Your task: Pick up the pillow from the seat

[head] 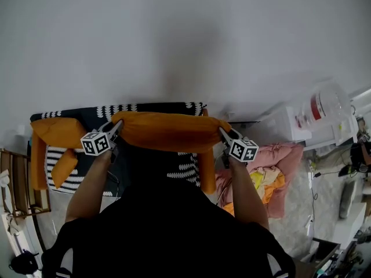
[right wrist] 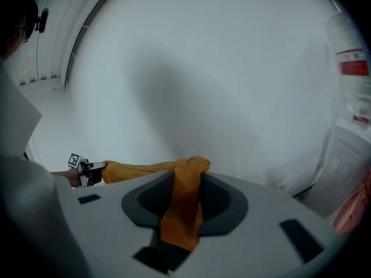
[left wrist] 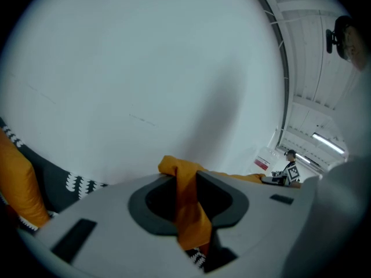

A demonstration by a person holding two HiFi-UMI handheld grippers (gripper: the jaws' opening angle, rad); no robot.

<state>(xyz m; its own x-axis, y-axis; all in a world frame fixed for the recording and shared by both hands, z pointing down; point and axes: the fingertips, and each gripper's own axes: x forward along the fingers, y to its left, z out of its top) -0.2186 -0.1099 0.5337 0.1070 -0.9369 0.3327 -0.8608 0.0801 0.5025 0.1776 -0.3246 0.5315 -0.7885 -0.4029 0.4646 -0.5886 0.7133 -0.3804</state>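
Head view: orange pillow (head: 168,131) is held stretched at 12 o'clock, lifted over the patterned seat (head: 148,109); white wall (head: 185,39) behind (pink bedding (head: 278,161) at 3 o'clock).
Left gripper view: left gripper (left wrist: 185,181) is clamped on a pillow corner.
Right gripper view: right gripper (right wrist: 186,181) is clenched on the opposite corner.

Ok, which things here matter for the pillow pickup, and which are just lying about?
Job: orange pillow, gripped at its ends by left claw and right claw; patterned seat.
Lying about: pink blanket, red-labelled jug, small orange cushion.
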